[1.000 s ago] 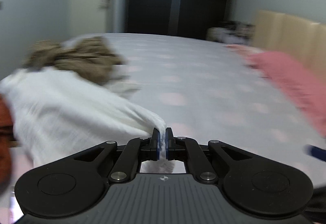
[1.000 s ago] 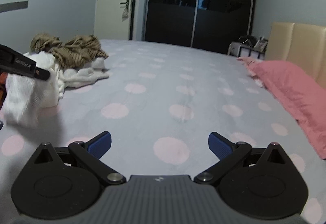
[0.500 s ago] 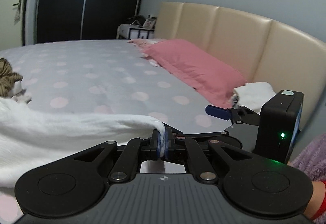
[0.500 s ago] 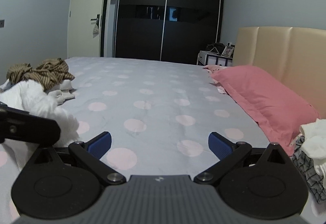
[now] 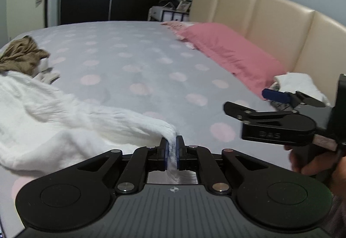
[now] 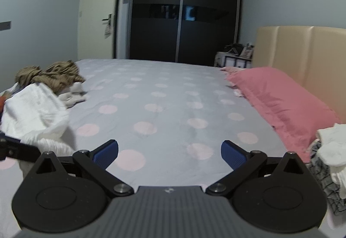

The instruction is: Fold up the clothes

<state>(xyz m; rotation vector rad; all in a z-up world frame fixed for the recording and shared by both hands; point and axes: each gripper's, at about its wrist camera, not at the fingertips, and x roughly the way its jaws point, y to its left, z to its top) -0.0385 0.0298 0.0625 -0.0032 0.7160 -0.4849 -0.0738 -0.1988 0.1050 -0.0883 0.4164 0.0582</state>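
Note:
My left gripper (image 5: 172, 152) is shut on an edge of a white textured garment (image 5: 64, 121), which trails away to the left across the bed. The same white garment (image 6: 36, 116) shows at the left of the right wrist view. My right gripper (image 6: 169, 154) is open and empty above the bed; it also shows at the right of the left wrist view (image 5: 255, 101), a short way right of the left gripper. A brown striped garment (image 6: 52, 74) lies crumpled at the far left, with a small white piece (image 6: 73, 95) beside it.
The bed (image 6: 164, 95) has a grey sheet with pink dots. A pink pillow (image 6: 279, 99) lies along the beige headboard (image 6: 307, 52). A pile of white and checked clothes (image 6: 330, 155) sits at the right. A dark wardrobe (image 6: 183, 21) and a door (image 6: 97, 17) stand beyond.
My left gripper has pulled the white garment rightward across the bed and swung its view back left. The right gripper has stayed open, with the garment now closer to its left side.

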